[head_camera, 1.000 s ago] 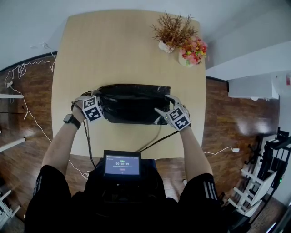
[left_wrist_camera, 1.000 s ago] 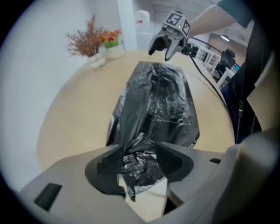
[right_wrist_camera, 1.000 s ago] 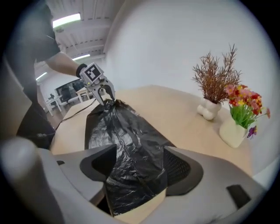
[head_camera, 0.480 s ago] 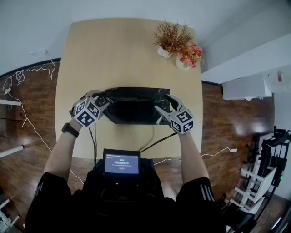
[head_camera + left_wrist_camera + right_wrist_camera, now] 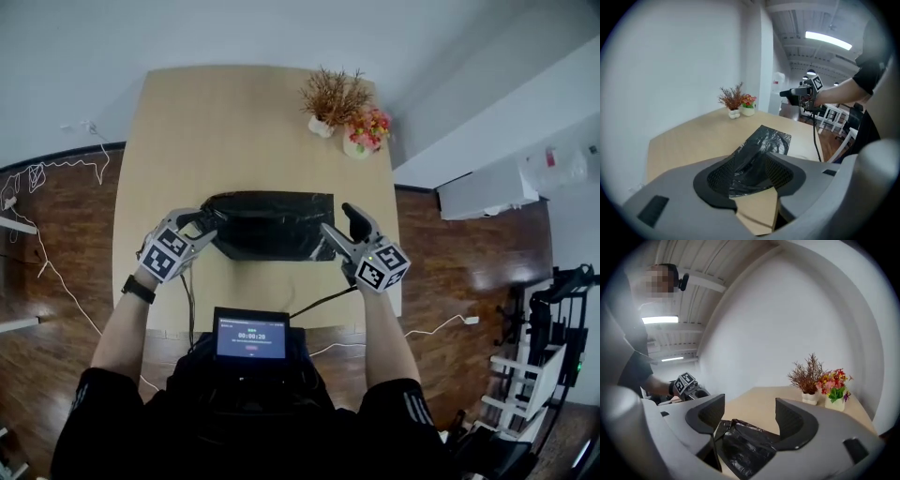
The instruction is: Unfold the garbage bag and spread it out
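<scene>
Left gripper (image 5: 204, 225) jaws, having just been closing, are pinching the left end of the black garbage bag (image 5: 272, 225) lying folded on the tabletop (image 5: 234, 131), while right gripper (image 5: 339, 228) jaws are hanging spread at its right edge, gripping nothing.

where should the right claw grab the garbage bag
Take the garbage bag by its right-hand edge, bringing the open right claw in low from the right. That end lies on the table, opposite the end bunched in the left claw, whose jaws have just been closing.

Bright even indoor light, ceiling strip light (image 5: 828, 40) glowing, strong fisheye bending, dark vignetted corners, soft shadows.
</scene>
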`<state>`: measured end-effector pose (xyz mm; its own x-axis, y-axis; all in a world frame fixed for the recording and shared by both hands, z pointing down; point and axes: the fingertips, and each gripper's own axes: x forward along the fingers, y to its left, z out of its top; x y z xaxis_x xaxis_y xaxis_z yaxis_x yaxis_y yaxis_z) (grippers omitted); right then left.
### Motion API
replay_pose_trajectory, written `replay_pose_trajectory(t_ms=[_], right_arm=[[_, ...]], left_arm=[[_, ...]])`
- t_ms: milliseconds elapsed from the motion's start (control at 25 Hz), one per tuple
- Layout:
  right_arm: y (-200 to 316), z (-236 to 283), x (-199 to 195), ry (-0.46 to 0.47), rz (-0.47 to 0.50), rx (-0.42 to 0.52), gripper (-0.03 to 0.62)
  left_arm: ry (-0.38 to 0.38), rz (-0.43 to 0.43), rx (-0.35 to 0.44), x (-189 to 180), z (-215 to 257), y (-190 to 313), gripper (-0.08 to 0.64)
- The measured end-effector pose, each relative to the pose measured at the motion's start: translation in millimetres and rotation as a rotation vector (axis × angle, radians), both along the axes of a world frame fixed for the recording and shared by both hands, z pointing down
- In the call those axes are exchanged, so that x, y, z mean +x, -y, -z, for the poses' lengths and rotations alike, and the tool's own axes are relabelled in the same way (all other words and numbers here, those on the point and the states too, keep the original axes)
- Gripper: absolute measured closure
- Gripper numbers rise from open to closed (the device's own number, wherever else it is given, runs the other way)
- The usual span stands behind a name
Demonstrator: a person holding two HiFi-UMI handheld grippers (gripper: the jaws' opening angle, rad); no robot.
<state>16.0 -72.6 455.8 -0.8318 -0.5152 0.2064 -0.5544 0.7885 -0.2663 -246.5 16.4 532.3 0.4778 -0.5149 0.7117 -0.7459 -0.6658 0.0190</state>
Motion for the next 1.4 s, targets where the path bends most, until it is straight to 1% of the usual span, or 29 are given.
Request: replay_pose_trajectory(t_ms=[80, 200, 280, 400, 480, 520, 560, 640, 720, 800, 920, 1040, 1160, 1280, 1400], right_arm=[[-16.7, 11.8, 0.9, 0.001, 0.041, 0.026, 0.219], [-41.9, 23.4, 10.5, 0.013, 0.083, 0.059, 0.219], [-58.8, 26.2, 21.8, 0.012, 0.095, 0.075, 0.219], [-91.1, 20.2, 42.8, -0.044, 0.125, 0.09, 0.219], [-115.1, 13.9, 58.7, -0.086, 0.143, 0.084, 0.226], [-126.1, 12.7, 65.8, -0.099, 0.15, 0.074, 0.263], [-135.5, 13.0, 71.8, -0.102, 0.153, 0.064, 0.278], [-150.9, 14.3, 80.1, -0.077, 0.151, 0.046, 0.278], [-168.6, 14.2, 84.9, -0.049, 0.148, 0.026, 0.278], [-185.8, 14.9, 89.2, -0.036, 0.134, 0.009, 0.279], [-202.9, 19.1, 97.2, -0.037, 0.096, 0.002, 0.281], [-214.9, 19.3, 101.8, -0.032, 0.07, -0.013, 0.282], [-227.2, 19.3, 102.1, -0.052, 0.044, -0.029, 0.282], [-229.9, 24.2, 102.0, -0.054, -0.003, -0.045, 0.282], [-236.4, 31.5, 97.2, -0.046, -0.045, -0.044, 0.282]], left_arm=[[-0.013, 0.03, -0.003, 1.9, 6.8, -14.3, 0.362], [-0.052, 0.1, 0.013, 16.9, 26.2, -32.9, 0.364], [-0.058, 0.147, 0.041, 26.7, 34.4, -46.1, 0.364], [-0.064, 0.202, 0.095, 50.1, 45.6, -74.3, 0.364], [-0.059, 0.224, 0.124, 69.2, 54.7, -96.1, 0.364], [-0.055, 0.231, 0.136, 77.8, 59.5, -106.6, 0.364], [-0.053, 0.236, 0.149, 84.7, 64.2, -116.1, 0.364], [-0.064, 0.253, 0.166, 94.1, 71.7, -133.7, 0.364], [-0.089, 0.273, 0.152, 103.3, 76.9, -154.8, 0.364], [-0.09, 0.277, 0.142, 109.0, 76.4, -175.4, 0.364], [-0.068, 0.272, 0.157, 114.1, 72.8, -196.7, 0.364], [-0.069, 0.267, 0.186, 117.2, 71.6, -205.9, 0.364], [-0.087, 0.25, 0.21, 120.0, 74.5, -215.4, 0.364], [-0.096, 0.235, 0.242, 118.0, 81.0, -221.4, 0.364], [-0.104, 0.223, 0.241, 110.3, 76.5, -232.7, 0.364]])
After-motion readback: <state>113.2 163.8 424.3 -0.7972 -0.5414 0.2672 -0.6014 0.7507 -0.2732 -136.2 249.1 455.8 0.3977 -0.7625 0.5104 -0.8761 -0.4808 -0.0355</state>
